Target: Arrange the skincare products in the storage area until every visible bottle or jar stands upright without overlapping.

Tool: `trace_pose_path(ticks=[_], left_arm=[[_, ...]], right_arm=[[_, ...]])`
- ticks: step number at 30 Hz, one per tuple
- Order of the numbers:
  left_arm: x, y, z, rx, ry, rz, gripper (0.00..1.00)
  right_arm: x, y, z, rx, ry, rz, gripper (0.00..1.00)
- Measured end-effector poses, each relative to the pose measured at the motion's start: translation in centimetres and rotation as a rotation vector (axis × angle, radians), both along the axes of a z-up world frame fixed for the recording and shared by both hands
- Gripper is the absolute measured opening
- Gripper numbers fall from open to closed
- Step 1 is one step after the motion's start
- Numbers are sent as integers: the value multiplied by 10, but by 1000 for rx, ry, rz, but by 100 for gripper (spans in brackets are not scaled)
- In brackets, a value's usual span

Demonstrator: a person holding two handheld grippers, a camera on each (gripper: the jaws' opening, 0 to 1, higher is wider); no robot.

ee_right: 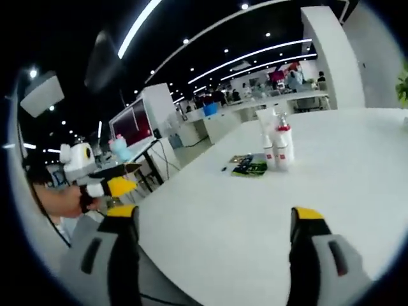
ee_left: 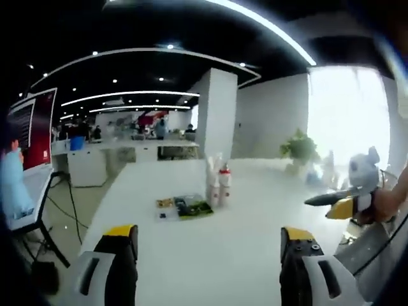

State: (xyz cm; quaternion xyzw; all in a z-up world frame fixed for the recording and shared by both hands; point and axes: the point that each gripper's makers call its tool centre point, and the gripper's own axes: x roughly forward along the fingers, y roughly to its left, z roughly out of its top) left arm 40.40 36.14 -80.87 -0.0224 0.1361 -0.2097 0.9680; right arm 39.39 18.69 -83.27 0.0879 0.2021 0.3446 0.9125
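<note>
Room: a large open office with a dark ceiling, long curved light strips, white pillars and desks with people far back; a bright window and a potted plant point(ee_left: 298, 148) at the far side.
Table: a wide white table point(ee_left: 242, 236) carries the things.
Left tool: the left tool point(ee_left: 210, 258) is spread wide with nothing between its yellow-tipped jaws, held above the near part of the table.
Right tool: the right tool point(ee_right: 213, 245) is likewise wide apart and holds nothing; it also enters the left gripper view from the right point(ee_left: 344, 201), held by a hand.
Bottles: a small cluster of white bottles point(ee_left: 217, 183) stands upright near the middle of the table, touching or just beside one another, well apart from both tools; in the right gripper view point(ee_right: 277, 145).
Packets: flat dark green packets point(ee_left: 185, 207) lie on the table just beside the bottles.
Screen: a red screen point(ee_left: 35, 127) stands at the table's left side.
</note>
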Motion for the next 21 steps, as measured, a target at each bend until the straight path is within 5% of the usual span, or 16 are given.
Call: trace_pose_path(ticks=[8,12,21], left_arm=[[-3,6,-11,-3,-2,15,92],[2,20,-33,-17,101,72,96],[-6,-1,-43,58,118,-12,95]], right_arm=[[0,-1,4,-46,-93,14,100],[1,-6,0,-40,-65,-5,100],[4,-23,-1,-22,-39,-63,100]])
